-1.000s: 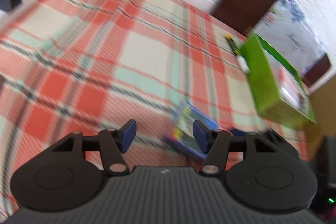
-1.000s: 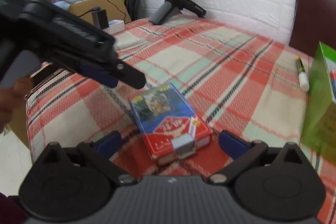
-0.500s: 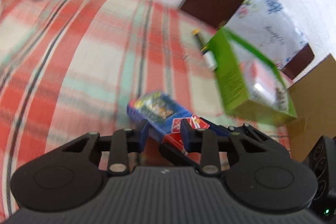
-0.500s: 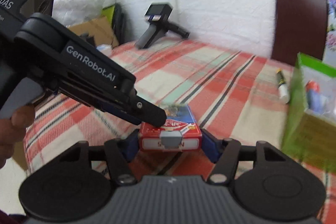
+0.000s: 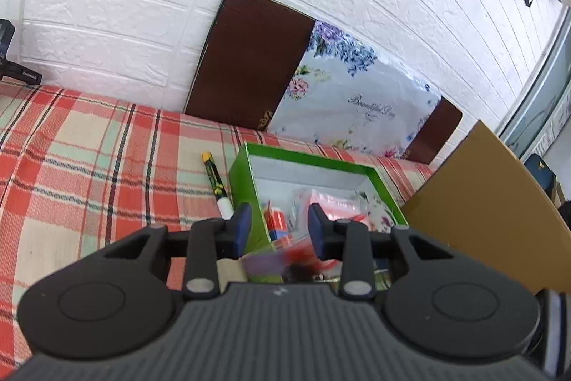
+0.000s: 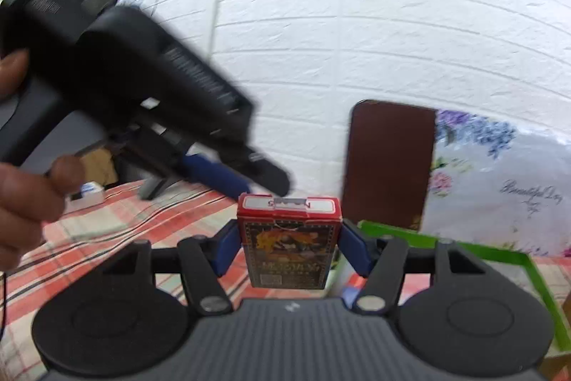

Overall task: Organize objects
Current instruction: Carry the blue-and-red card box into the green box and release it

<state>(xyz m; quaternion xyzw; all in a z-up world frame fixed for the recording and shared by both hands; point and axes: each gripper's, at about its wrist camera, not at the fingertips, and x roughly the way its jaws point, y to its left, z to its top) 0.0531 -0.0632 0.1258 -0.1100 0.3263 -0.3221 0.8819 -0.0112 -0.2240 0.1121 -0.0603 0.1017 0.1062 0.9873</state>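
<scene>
The right gripper is clamped on a red card box above the plaid desk. The left gripper has just been closing; its pads touch nothing over the green box.

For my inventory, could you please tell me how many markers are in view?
1: the marker lies on the cloth beside the green box; others may hide inside.
</scene>
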